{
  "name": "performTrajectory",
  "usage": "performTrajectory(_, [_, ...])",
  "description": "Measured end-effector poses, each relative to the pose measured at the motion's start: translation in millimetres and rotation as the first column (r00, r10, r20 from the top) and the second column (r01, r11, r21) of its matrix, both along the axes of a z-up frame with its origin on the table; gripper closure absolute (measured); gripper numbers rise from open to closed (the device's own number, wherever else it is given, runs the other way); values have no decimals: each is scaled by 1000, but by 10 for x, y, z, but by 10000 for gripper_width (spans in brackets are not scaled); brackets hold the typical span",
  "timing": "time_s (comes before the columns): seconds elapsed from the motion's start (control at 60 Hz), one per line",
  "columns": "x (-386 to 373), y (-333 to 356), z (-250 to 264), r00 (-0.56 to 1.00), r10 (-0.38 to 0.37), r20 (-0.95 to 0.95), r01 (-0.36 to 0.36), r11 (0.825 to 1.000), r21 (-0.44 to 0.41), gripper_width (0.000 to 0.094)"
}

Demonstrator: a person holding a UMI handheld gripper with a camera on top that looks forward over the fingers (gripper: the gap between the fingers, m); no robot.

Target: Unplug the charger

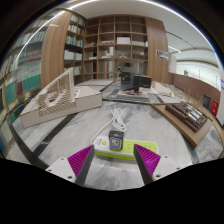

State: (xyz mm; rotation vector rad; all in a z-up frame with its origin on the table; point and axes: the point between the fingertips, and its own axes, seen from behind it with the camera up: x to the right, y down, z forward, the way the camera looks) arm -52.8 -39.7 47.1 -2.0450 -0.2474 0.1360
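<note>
A white power strip with a lime-green edge point(114, 147) lies on the marble table point(70, 128), just ahead of my fingers. A small grey charger point(116, 137) is plugged upright into its top. A white cable point(120, 112) runs from the strip away across the table. My gripper point(112, 160) is open, its magenta pads point(80, 159) spread to either side, just short of the strip. Nothing is between the fingers.
A wooden architectural model point(58, 97) stands on a board to the left. A flat wooden tray with dark parts point(190, 117) lies to the right. A monitor and desk items point(138, 82) sit beyond. Bookshelves point(115, 42) fill the back wall.
</note>
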Motion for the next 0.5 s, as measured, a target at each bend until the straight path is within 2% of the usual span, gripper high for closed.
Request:
performTrajectory(0.083, [-173, 294, -145, 1000, 0, 29, 0, 1000, 17, 136])
performTrajectory(0.133, [-182, 451, -210, 998, -17, 57, 15, 999, 29, 175])
performTrajectory(0.183, [-169, 603, -171, 998, -40, 47, 37, 997, 65, 283])
performTrajectory(0.233, [-136, 698, -184, 997, -67, 46, 63, 995, 71, 436])
performTrajectory(0.25, [-115, 724, -173, 996, -79, 41, 76, 994, 76, 428])
performTrajectory(0.3, [-32, 772, -182, 993, -117, 29, 115, 991, 72, 668])
performTrajectory(0.333, [-55, 777, -177, 993, -116, 6, 115, 991, 69, 689])
performTrajectory(0.433, [-45, 782, -176, 995, -99, -13, 100, 993, 62, 835])
performTrajectory(0.5, [-52, 788, -173, 996, -92, -17, 93, 994, 62, 851])
